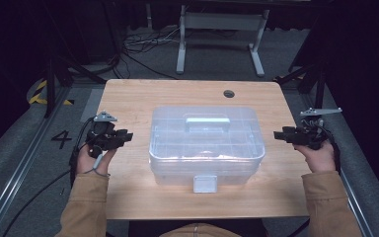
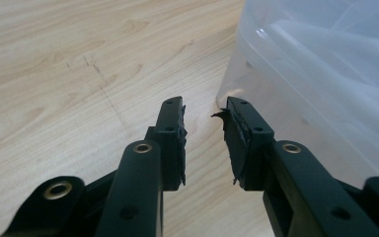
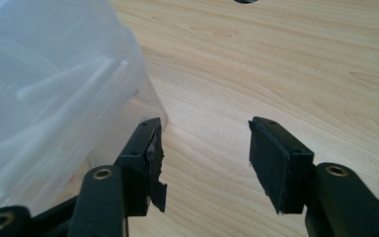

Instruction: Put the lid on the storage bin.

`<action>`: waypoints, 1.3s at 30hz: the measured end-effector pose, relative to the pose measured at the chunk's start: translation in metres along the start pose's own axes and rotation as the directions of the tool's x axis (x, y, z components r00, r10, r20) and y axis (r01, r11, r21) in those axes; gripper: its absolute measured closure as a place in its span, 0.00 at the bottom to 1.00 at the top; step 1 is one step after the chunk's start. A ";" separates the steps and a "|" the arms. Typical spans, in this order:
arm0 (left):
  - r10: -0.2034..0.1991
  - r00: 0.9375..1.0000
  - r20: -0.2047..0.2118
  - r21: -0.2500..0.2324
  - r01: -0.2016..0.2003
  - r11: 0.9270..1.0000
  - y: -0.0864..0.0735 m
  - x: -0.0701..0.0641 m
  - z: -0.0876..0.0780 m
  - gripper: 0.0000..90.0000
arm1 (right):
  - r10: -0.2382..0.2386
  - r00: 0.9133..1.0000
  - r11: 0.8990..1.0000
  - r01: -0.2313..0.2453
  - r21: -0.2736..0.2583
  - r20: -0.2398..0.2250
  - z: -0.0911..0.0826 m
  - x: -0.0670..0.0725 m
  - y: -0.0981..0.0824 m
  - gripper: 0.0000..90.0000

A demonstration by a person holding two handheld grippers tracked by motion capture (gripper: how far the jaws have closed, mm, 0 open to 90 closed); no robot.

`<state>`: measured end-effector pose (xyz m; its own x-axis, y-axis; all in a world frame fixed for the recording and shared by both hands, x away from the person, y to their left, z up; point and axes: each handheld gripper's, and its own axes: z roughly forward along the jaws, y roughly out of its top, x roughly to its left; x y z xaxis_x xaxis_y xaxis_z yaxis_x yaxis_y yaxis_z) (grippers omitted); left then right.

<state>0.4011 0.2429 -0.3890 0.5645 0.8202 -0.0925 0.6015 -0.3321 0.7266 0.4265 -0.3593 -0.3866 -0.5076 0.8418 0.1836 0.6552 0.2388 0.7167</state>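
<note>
A clear plastic storage box point(image 1: 206, 143) with a lid, a top handle point(image 1: 207, 122) and a front latch point(image 1: 205, 183) sits in the middle of the wooden table point(image 1: 128, 98). My left gripper point(image 1: 128, 136) hovers a little left of the box, jaws pointing at it, open with nothing between them. In the left gripper view the left gripper point(image 2: 205, 118) stands open beside the box's corner point(image 2: 321, 74). My right gripper point(image 1: 278, 134) hangs just right of the box, also open and empty. The right gripper view shows the right gripper point(image 3: 205, 131) open with the box wall point(image 3: 49, 103) at its left.
A round cable hole point(image 1: 228, 93) sits in the table's far right part. Bare wood lies on both sides of the box. Beyond the table stand a white desk frame point(image 1: 222, 34) and loose cables point(image 1: 143, 44) on the floor.
</note>
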 end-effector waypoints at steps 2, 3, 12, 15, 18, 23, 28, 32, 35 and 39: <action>-0.003 1.000 0.015 -0.012 0.003 1.000 -0.003 0.003 0.003 0.74 | 0.012 1.000 1.000 -0.011 -0.009 0.017 0.005 -0.004 -0.003 0.52; -0.010 1.000 0.019 -0.016 0.010 1.000 -0.005 0.004 0.005 0.74 | 0.011 1.000 1.000 -0.011 -0.016 0.028 0.007 -0.006 -0.005 0.52; -0.034 0.999 0.013 -0.010 0.034 0.999 -0.014 0.012 0.018 0.71 | 0.012 0.998 0.999 -0.010 -0.030 0.059 0.025 -0.017 -0.017 0.53; -0.038 0.999 0.010 -0.002 0.038 0.999 -0.017 0.014 0.023 0.70 | -0.019 0.997 0.999 0.021 -0.024 0.072 0.035 -0.017 -0.021 0.54; -0.020 1.000 -0.001 -0.015 0.020 1.000 -0.021 0.016 0.027 0.69 | -0.049 0.996 0.998 0.052 -0.036 0.072 0.041 -0.016 -0.024 0.55; -0.024 1.000 -0.001 -0.007 0.024 1.000 -0.026 0.017 0.036 0.68 | -0.070 0.994 0.994 0.076 -0.074 0.085 0.049 -0.021 -0.032 0.56; -0.017 1.000 0.004 0.008 0.017 1.000 -0.028 0.019 0.042 0.67 | -0.054 0.994 0.994 0.062 -0.086 0.092 0.055 -0.026 -0.038 0.55; -0.007 1.000 0.000 0.020 0.007 1.000 -0.031 0.019 0.048 0.66 | -0.083 0.991 0.992 0.092 -0.083 0.108 0.062 -0.029 -0.044 0.56; 0.009 1.000 -0.007 0.021 -0.009 1.000 -0.032 0.020 0.050 0.63 | -0.091 0.991 0.992 0.098 -0.074 0.095 0.067 -0.032 -0.048 0.57; 0.024 1.000 -0.018 0.030 -0.024 0.999 -0.035 0.022 0.055 0.61 | -0.094 0.991 0.992 0.100 -0.073 0.093 0.071 -0.034 -0.051 0.57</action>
<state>0.4231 0.2467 -0.4538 0.5689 0.8200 -0.0629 0.6048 -0.3653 0.7076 0.4499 -0.3662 -0.4775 -0.5128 0.8569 0.0527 0.5586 0.2865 0.7784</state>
